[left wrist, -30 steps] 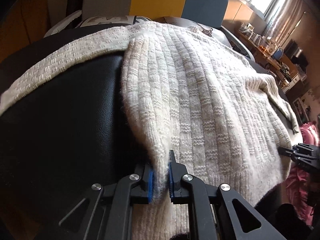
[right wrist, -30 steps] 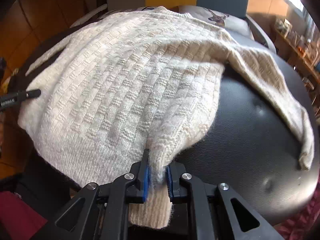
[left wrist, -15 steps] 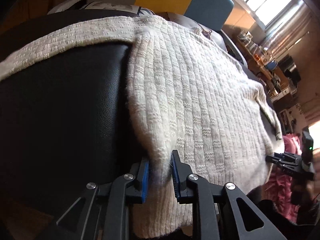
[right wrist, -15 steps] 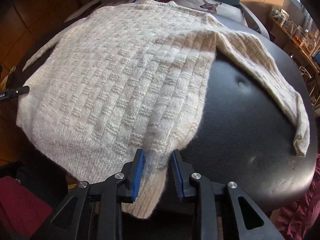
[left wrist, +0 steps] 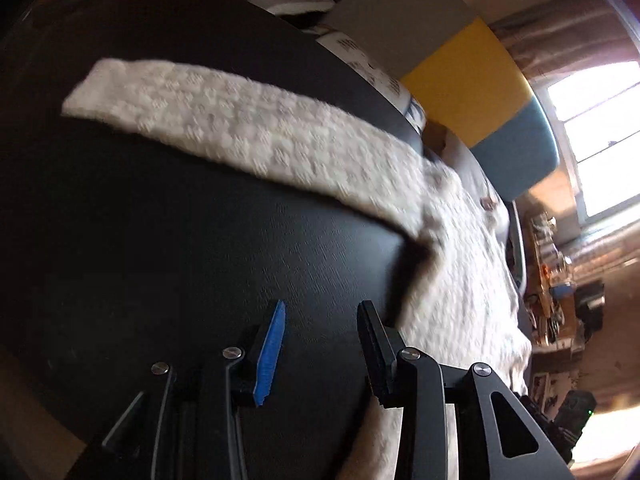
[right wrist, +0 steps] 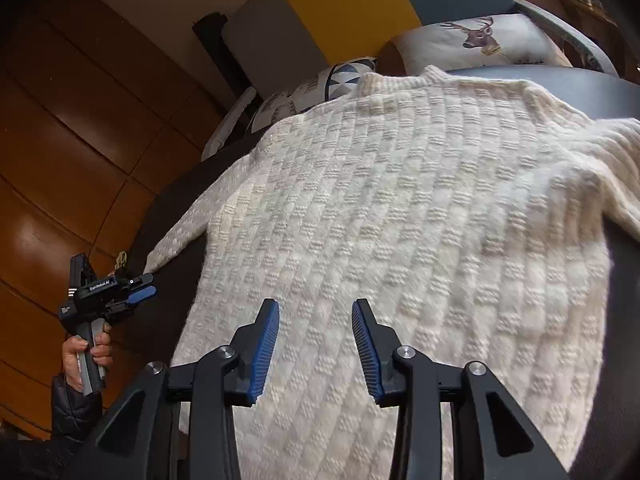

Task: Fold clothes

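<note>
1. Cream knit sweater (right wrist: 400,216) spread flat, front down or up impossible to tell, across a black padded surface (left wrist: 160,240); collar toward the far edge, hem running out of frame below the right wrist camera.
2. Right gripper (right wrist: 315,320) hanging just above the sweater's lower body, jaws wide apart, blue pads (right wrist: 264,344) bare, nothing held between them.
3. Left gripper (left wrist: 320,320) poised over bare black upholstery beside the sweater's side edge, jaws likewise spread wide and empty; only one blue pad (left wrist: 272,356) visible, the other finger seen from its dark back.
4. Left sleeve (left wrist: 248,136) stretched straight out across the black surface, well blurred in the left wrist view, knit pattern smeared.
5. Right sleeve (right wrist: 616,168) cut off at the frame edge, its cuff out of sight.
6. Left gripper again in the right wrist view, off the surface's left edge, gripped by a hand (right wrist: 86,354) emerging from a dark quilted sleeve (right wrist: 74,408).
7. Deer-print cushion (right wrist: 480,44) behind the collar, partly hidden by it; a patterned cushion (right wrist: 312,92) beside it.
</note>
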Demonstrator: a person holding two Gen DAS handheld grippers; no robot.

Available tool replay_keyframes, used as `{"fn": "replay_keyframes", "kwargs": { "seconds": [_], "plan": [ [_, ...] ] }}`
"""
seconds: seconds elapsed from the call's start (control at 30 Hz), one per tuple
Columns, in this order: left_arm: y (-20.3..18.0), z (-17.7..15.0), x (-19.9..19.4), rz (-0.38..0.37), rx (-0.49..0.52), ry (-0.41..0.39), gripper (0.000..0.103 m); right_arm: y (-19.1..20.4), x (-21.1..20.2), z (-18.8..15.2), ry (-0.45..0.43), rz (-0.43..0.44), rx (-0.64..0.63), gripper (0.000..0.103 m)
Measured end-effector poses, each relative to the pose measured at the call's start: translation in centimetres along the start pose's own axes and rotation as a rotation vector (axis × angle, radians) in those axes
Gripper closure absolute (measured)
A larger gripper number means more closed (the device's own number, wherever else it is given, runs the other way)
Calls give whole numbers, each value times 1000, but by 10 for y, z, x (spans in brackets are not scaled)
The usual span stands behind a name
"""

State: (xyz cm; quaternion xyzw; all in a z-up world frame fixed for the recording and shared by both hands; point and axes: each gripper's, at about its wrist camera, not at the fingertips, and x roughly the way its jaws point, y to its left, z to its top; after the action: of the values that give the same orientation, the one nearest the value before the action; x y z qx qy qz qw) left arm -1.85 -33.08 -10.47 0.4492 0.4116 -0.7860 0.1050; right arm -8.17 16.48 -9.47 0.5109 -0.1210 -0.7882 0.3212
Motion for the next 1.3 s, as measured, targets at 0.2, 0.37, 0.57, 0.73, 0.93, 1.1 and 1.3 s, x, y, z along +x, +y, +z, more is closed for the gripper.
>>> {"fn": "replay_keyframes", "kwargs": {
  "seconds": [0.2,0.37,0.57,0.73,0.93,1.1,1.3],
  "plan": [
    [66,47,2,-163,-376,-23,65,28,54,17,43,-3,-60,65],
    [105,60,5,-234,-577,-68,60,36,82,23,56,14,-64,65],
    [130,58,24,-301,-736,-103,54,52,97,29,69,16,-108,65],
    [141,59,32,-385,-867,-166,46,74,109,47,78,14,-176,65],
    [134,69,36,-250,-814,-182,96,97,131,70,74,8,-240,64],
    [121,74,25,-207,-689,-275,98,120,156,92,52,-49,-365,64],
    [73,86,-9,-73,-376,-422,98,132,206,114,88,-112,-455,65]
  ]
}}
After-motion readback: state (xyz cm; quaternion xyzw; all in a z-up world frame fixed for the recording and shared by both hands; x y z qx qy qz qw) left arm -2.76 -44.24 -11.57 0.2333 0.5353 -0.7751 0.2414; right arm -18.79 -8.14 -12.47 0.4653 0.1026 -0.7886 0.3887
